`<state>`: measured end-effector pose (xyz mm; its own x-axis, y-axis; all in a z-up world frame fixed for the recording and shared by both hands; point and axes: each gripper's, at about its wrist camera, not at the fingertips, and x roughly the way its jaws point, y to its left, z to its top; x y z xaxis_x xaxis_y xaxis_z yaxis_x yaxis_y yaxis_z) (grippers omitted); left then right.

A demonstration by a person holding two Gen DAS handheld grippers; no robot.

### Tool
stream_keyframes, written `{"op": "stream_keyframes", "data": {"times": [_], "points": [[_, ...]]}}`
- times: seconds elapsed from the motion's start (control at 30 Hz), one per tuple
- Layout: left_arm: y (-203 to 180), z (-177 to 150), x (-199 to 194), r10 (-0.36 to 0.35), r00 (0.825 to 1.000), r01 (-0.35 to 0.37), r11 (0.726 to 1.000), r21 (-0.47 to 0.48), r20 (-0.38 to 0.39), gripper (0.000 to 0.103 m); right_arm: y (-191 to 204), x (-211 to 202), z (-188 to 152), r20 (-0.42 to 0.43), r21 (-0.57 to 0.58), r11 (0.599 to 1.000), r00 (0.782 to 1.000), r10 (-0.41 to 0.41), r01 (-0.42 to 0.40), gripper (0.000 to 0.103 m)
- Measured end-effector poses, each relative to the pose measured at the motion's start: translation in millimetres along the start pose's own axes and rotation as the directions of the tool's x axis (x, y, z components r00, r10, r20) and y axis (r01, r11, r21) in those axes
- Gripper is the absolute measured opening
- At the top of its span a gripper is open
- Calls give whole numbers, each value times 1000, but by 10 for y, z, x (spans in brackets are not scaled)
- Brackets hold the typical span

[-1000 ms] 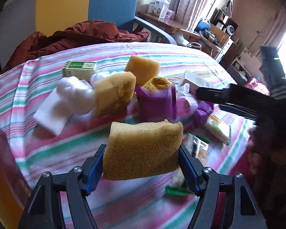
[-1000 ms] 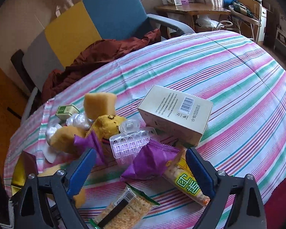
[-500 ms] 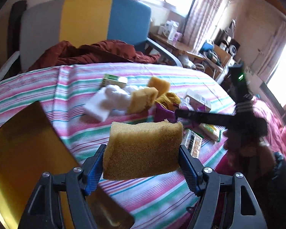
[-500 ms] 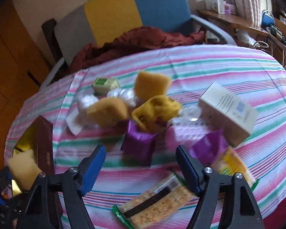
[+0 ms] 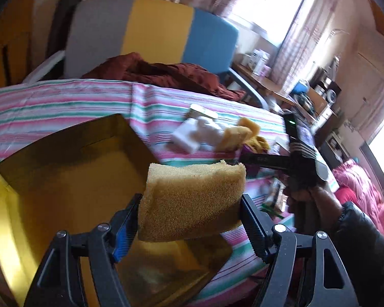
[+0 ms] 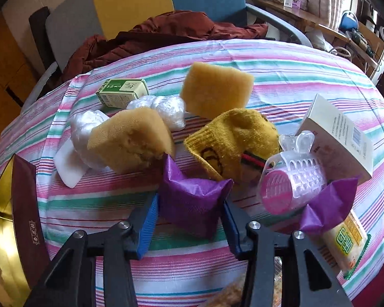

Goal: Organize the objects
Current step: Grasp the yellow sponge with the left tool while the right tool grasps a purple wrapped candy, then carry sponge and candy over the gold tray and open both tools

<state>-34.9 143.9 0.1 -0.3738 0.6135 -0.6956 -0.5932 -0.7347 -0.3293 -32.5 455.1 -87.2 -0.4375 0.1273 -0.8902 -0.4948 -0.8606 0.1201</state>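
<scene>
My left gripper [image 5: 189, 220] is shut on a yellow sponge [image 5: 192, 197] and holds it above the open gold-lined box [image 5: 64, 179] at the table's left. My right gripper [image 6: 189, 217] has its jaws on both sides of a purple packet [image 6: 192, 202] that lies on the striped tablecloth [image 6: 294, 76]; whether they press it is unclear. Behind the packet lie two more yellow sponges [image 6: 130, 140] [image 6: 215, 89], a yellow sock [image 6: 233, 140], white plastic bags [image 6: 163, 107] and a green carton [image 6: 123, 92]. The right gripper also shows in the left wrist view [image 5: 243, 157].
A pink roller in a clear case [image 6: 291, 181], a white box [image 6: 338, 138], a second purple packet [image 6: 327, 204] and a cracker pack [image 6: 345, 243] lie at the right. The box's dark red wall [image 6: 25, 217] stands at the left. A chair with a brown jacket [image 6: 166, 33] is behind the table.
My left gripper has carried the sponge leftward, from over the pile to over the gold box. My right gripper has moved in on the purple packet and its jaws have narrowed around it.
</scene>
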Motion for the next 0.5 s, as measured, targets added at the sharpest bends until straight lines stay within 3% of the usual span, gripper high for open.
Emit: {"op": "stream_keyframes", "data": {"times": [0.13, 0.27, 0.37, 0.5], "points": [[360, -93, -193, 64, 998, -62, 995, -77, 22, 75, 107, -262, -116, 43, -43, 995, 995, 87, -86, 45], [652, -194, -353, 123, 992, -118, 983, -139, 30, 75, 317, -584, -239, 69, -114, 971, 973, 220, -212, 45], [804, -309, -460, 159, 987, -154, 974, -167, 22, 77, 614, -826, -339, 66, -200, 924, 937, 344, -326, 45], [962, -472, -593, 181, 983, -178, 962, -206, -4, 82, 1172, -1052, -528, -1, -332, 830, 881, 474, -447, 45]]}}
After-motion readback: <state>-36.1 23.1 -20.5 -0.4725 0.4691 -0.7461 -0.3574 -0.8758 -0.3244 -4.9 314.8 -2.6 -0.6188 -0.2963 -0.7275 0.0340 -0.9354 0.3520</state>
